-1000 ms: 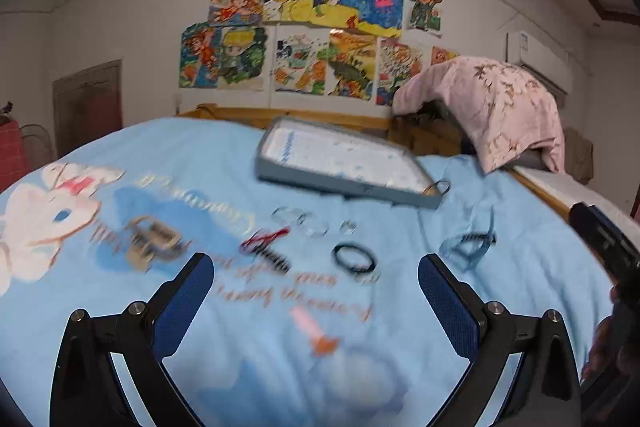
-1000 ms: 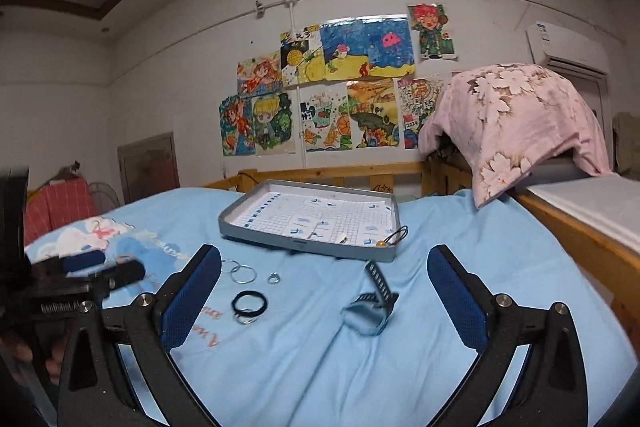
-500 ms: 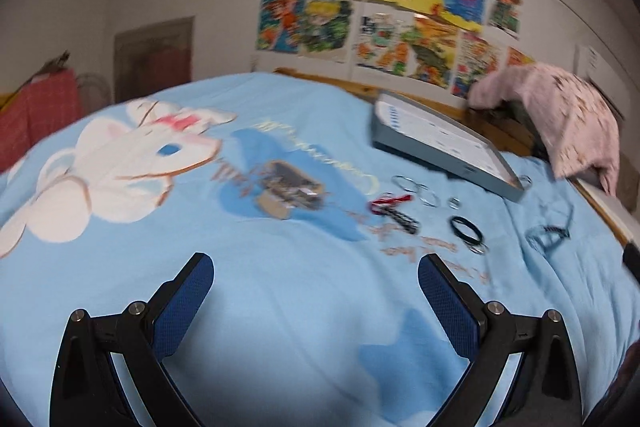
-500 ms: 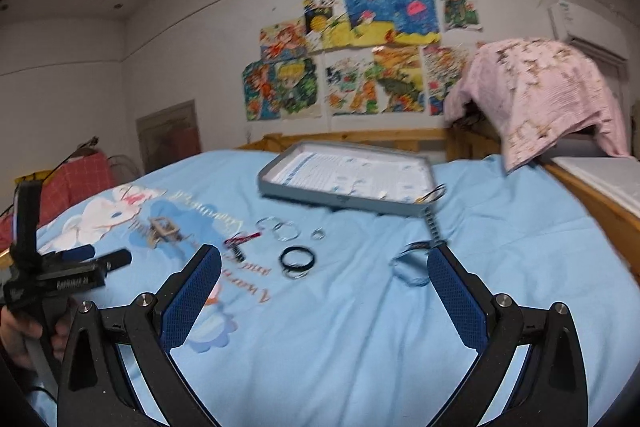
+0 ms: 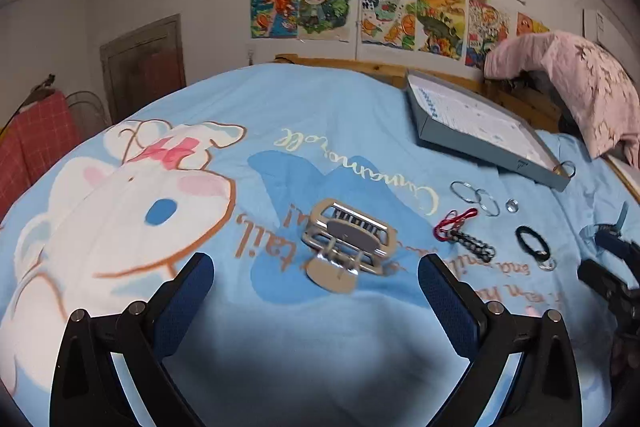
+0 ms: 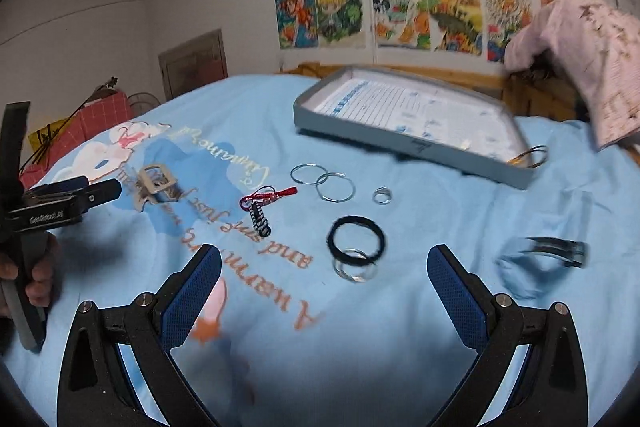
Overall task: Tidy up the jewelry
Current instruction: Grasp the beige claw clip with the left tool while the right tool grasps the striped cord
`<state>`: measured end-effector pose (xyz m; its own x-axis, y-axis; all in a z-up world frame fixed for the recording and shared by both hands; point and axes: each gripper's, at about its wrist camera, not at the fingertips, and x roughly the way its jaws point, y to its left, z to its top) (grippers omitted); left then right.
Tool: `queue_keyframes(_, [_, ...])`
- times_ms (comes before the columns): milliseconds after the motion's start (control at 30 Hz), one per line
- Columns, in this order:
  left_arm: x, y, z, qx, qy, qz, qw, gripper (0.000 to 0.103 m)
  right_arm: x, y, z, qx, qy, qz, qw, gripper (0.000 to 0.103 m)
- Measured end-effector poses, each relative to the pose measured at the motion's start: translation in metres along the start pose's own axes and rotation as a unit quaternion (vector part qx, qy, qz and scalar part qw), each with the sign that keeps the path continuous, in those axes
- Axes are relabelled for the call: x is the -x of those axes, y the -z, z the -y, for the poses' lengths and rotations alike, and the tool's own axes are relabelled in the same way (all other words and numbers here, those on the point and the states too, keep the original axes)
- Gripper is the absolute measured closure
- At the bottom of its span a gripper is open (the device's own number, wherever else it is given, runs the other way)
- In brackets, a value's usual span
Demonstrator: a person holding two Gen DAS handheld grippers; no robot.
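Jewelry lies scattered on a blue bedsheet. A beige hair claw [image 5: 347, 245] lies just ahead of my open, empty left gripper [image 5: 316, 287]; it also shows in the right wrist view [image 6: 154, 185]. A red and black braided cord [image 5: 460, 233] [image 6: 262, 207], two silver hoops [image 5: 476, 195] [image 6: 322, 181], a small ring [image 6: 382, 195] and a black bracelet [image 6: 356, 237] over a silver ring lie to the right. My open, empty right gripper [image 6: 324, 279] hovers just before the black bracelet. A grey jewelry tray [image 5: 480, 143] [image 6: 408, 143] sits at the back.
A blue hair clip [image 6: 544, 261] lies to the right on the sheet. A pink blanket [image 6: 580, 63] hangs over the wooden bed frame [image 5: 360, 67] at the back right. Pictures cover the wall. A red bag [image 5: 36, 135] stands at the left.
My left gripper has swung left and then come down close to the beige hair claw. My right gripper has tilted down and moved toward the black bracelet. Both stay open.
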<state>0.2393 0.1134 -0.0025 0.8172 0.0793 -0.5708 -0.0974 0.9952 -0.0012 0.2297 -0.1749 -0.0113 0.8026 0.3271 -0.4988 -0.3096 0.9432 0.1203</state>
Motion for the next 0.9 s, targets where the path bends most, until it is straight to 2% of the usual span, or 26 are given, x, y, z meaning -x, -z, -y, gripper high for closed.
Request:
queue_keyframes(100, [-0.015, -0.002, -0.001, -0.012, 0.005, -0.014, 0.9998, 0.002, -0.024, -0.008, -0.009, 0.008, -0.031, -0.003, 0.999, 0.009])
queue_keyframes(200, [-0.025, -0.004, -0.001, -0.027, 0.015, -0.015, 0.9994, 0.01, -0.052, -0.014, -0.019, 0.019, -0.052, -0.029, 0.998, 0.037])
queue_keyframes(267, [-0.031, -0.006, 0.001, -0.042, 0.023, -0.012, 0.9988, 0.015, -0.068, -0.016, -0.027, 0.029, -0.06, -0.042, 0.997, 0.049])
queue_keyframes(367, [-0.037, -0.002, 0.0, -0.048, 0.048, -0.001, 0.9977, 0.018, -0.08, -0.014, -0.036, 0.039, -0.075, -0.05, 0.995, 0.052])
queue_keyframes(467, [-0.045, 0.01, -0.001, -0.049, 0.054, 0.004, 0.9973, 0.022, -0.09, -0.004, -0.047, 0.059, -0.081, -0.066, 0.993, 0.062])
queue_keyframes(667, [-0.053, 0.02, -0.003, -0.041, 0.061, 0.013, 0.9972, 0.035, -0.1, 0.006, -0.053, 0.062, -0.082, -0.082, 0.991, 0.062])
queue_keyframes(700, [-0.054, 0.019, -0.004, -0.039, 0.063, 0.011, 0.9972, 0.041, -0.1, 0.006, -0.053, 0.062, -0.083, -0.082, 0.991, 0.062])
queue_keyframes(833, [-0.053, 0.021, -0.006, -0.034, 0.07, 0.013, 0.9968, 0.042, -0.097, 0.008, -0.053, 0.06, -0.085, -0.078, 0.991, 0.086])
queue_keyframes(900, [-0.052, 0.021, -0.005, -0.035, 0.071, 0.015, 0.9967, 0.042, -0.097, 0.008, -0.054, 0.064, -0.086, -0.074, 0.991, 0.089])
